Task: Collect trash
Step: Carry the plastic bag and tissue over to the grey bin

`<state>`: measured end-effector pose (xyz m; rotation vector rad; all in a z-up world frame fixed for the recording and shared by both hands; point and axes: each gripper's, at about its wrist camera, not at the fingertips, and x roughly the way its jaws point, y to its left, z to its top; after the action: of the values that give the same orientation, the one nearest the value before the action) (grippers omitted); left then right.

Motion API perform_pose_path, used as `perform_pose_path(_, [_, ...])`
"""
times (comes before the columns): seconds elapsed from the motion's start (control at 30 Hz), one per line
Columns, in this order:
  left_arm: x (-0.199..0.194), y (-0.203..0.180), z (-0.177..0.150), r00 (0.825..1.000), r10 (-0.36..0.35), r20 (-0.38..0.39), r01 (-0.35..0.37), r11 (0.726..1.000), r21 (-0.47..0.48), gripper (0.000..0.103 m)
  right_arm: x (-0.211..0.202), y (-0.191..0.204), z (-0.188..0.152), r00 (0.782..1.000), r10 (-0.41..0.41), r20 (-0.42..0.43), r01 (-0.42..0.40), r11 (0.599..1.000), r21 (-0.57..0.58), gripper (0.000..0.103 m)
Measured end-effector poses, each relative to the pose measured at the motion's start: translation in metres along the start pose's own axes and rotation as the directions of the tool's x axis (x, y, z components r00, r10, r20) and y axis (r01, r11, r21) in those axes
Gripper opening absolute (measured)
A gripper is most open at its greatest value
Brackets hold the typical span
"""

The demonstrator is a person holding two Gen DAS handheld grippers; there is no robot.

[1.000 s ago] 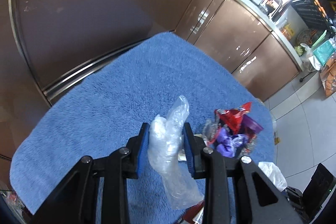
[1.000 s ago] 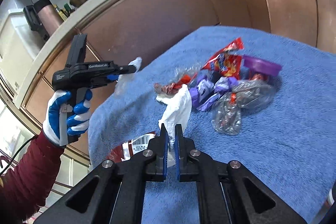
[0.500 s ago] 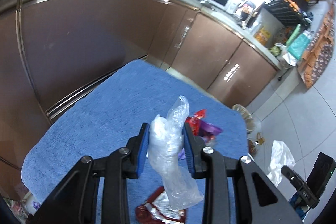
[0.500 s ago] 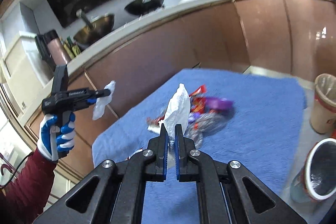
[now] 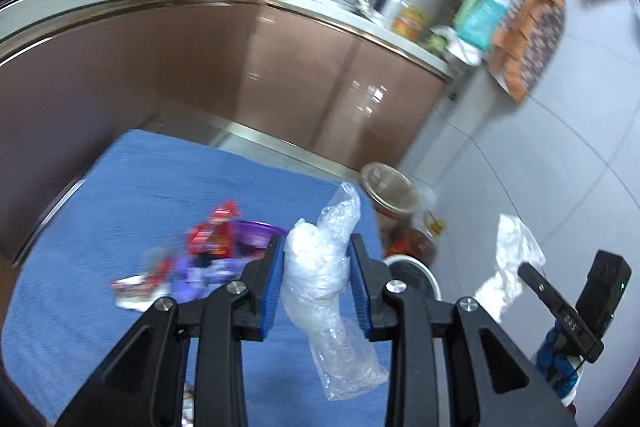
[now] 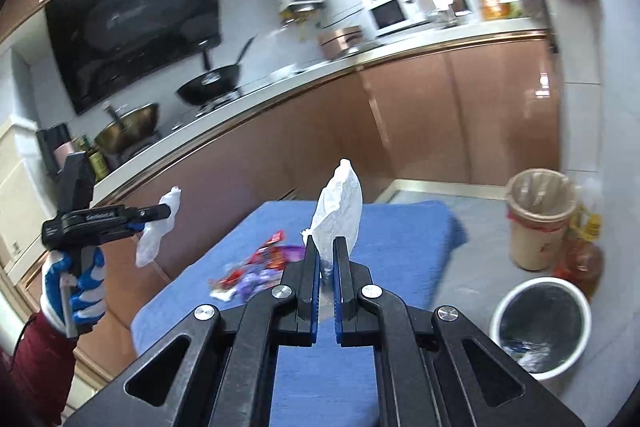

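The left tongs (image 5: 316, 269) are clenched on a crumpled clear plastic bag (image 5: 326, 291), which hangs below the blue pads. The right tongs (image 6: 327, 267) pinch a white paper scrap (image 6: 339, 213) that stands up at twelve o'clock from the tips. Beneath both lies a blue towel (image 6: 400, 231) carrying a pile of candy wrappers (image 5: 200, 259) at nine o'clock of the left tongs. On the floor at four o'clock of the right tongs stands a white bin (image 6: 541, 325), a tan bin (image 6: 538, 219) beyond it.

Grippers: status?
Left gripper shut on clear plastic wrap. Right gripper shut on white tissue. White bin unobstructed.
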<state>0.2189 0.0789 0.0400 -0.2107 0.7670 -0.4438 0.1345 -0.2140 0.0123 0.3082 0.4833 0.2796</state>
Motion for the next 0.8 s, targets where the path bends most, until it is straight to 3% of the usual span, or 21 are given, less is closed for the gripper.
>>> perform_pose_path(0.17, [0.061,-0.058,-0.005,0.993,-0.075,-0.091,0.082,0.994,0.074,0.03,-0.01,-0.047,-0.003,0.994,-0.112,0.015,0.111,0.992,0.051,0.006])
perform_pose_path(0.3, [0.118,-0.103,-0.014,0.978,-0.114,-0.175,0.136,0.983,0.124,0.03,-0.009,-0.087,-0.01,0.98,-0.197,0.0,0.196,0.976,0.096,0.006])
perform_pose_path(0.57, [0.243,-0.18,-0.037,0.926,-0.152,-0.345,0.211,0.967,0.14,0.03,0.018,-0.172,-0.034,0.939,-0.334,-0.088,0.345,0.919,0.192,0.007])
perform_pose_path(0.8, [0.333,-0.224,-0.056,0.886,-0.165,-0.434,0.24,0.963,0.124,0.03,0.054,-0.243,-0.057,0.889,-0.416,-0.191,0.453,0.858,0.243,0.008])
